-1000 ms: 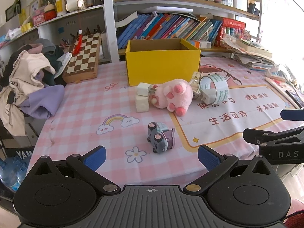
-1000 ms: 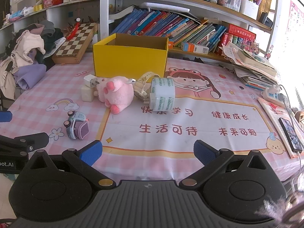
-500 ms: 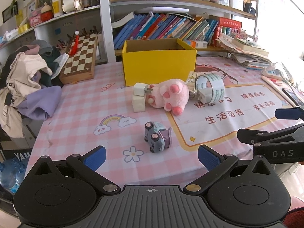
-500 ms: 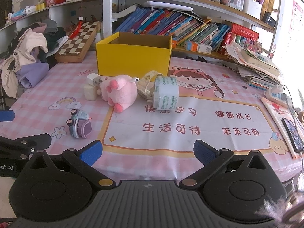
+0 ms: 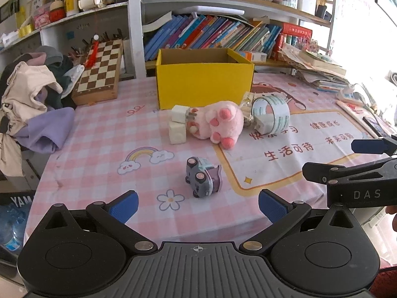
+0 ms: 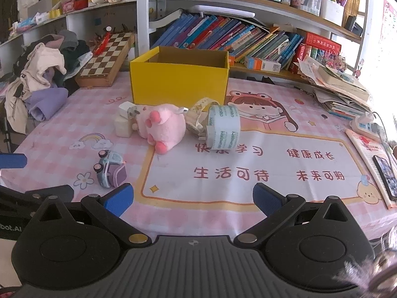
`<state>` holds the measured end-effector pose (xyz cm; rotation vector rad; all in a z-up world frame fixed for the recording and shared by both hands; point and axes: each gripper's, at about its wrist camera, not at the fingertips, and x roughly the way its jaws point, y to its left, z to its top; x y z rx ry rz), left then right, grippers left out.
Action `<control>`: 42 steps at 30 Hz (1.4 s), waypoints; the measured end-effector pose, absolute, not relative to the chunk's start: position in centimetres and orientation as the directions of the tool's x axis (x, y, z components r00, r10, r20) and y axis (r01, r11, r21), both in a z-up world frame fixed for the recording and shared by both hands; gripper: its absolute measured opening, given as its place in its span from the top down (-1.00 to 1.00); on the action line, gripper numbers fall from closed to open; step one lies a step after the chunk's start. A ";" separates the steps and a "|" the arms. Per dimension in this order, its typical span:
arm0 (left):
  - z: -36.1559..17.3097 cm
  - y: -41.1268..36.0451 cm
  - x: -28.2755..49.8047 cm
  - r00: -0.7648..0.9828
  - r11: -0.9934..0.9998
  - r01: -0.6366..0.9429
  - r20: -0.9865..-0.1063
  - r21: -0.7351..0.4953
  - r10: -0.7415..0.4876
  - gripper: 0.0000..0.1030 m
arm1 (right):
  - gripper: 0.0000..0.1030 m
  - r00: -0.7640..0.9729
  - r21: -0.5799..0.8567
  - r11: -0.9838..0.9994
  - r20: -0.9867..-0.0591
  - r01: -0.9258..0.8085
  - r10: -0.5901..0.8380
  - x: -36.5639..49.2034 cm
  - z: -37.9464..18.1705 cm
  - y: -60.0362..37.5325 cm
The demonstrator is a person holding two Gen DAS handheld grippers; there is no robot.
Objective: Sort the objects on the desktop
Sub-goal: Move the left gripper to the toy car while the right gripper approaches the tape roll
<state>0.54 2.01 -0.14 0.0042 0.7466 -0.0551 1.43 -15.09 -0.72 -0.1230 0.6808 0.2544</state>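
An open yellow box (image 5: 203, 82) (image 6: 178, 79) stands at the back of the pink checked table. In front of it lie a white charger plug (image 5: 180, 114), a cream block (image 5: 176, 133), a pink plush toy (image 5: 218, 123) (image 6: 162, 126), a wide tape roll (image 5: 271, 118) (image 6: 224, 128) and a coiled measuring tape (image 6: 198, 119). A small blue-purple toy car (image 5: 202, 180) (image 6: 110, 171) lies on its side nearer me. My left gripper (image 5: 198, 206) is open just short of the car. My right gripper (image 6: 193, 198) is open over the printed mat, holding nothing.
A chessboard (image 5: 100, 68) leans at the back left beside a heap of clothes (image 5: 29, 96). Books fill the shelf (image 6: 235, 37) behind the box. Papers (image 6: 340, 87), a power strip (image 6: 367, 124) and a phone (image 6: 385, 173) sit along the right edge.
Both grippers have drifted slightly forward and leftward over the table; the objects look a little nearer. Nothing on the table has moved and both grippers stay open.
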 end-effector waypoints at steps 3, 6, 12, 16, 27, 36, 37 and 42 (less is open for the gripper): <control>-0.2 2.2 0.6 0.728 0.999 0.044 -0.684 -0.019 -0.045 -1.00 | -1.00 0.750 -0.033 0.962 -0.634 -0.272 0.190 1.5 -0.6 -14.9; -0.3 2.2 0.6 0.728 0.999 0.044 -0.684 -0.009 -0.038 -1.00 | -1.00 0.748 -0.035 0.964 -0.637 -0.265 0.183 1.7 -0.7 -14.8; -0.2 1.9 0.5 0.727 0.998 0.048 -0.687 0.032 -0.013 -1.00 | -1.00 0.745 -0.045 0.962 -0.643 -0.268 0.178 1.9 -0.8 -14.4; -0.2 1.7 0.5 0.728 0.998 0.056 -0.686 0.041 -0.012 -1.00 | -1.00 0.744 -0.045 0.961 -0.643 -0.274 0.182 1.9 -0.9 -14.4; -0.3 0.8 1.3 0.723 0.995 0.078 -0.690 0.061 -0.015 -1.00 | -1.00 0.739 -0.031 0.965 -0.649 -0.262 0.179 2.9 -1.1 -15.1; -0.4 -0.1 2.5 0.719 0.991 0.087 -0.695 0.102 0.009 -1.00 | -1.00 0.734 -0.018 0.966 -0.653 -0.258 0.184 4.8 -1.2 -15.6; -0.4 -0.1 2.7 0.718 0.991 0.084 -0.696 0.102 0.010 -1.00 | -1.00 0.733 -0.018 0.966 -0.655 -0.260 0.185 5.0 -1.2 -15.6; -0.7 0.3 3.5 0.708 0.995 0.064 -0.707 0.073 0.007 -1.00 | -1.00 0.725 -0.022 0.963 -0.662 -0.270 0.188 6.0 -1.2 -15.5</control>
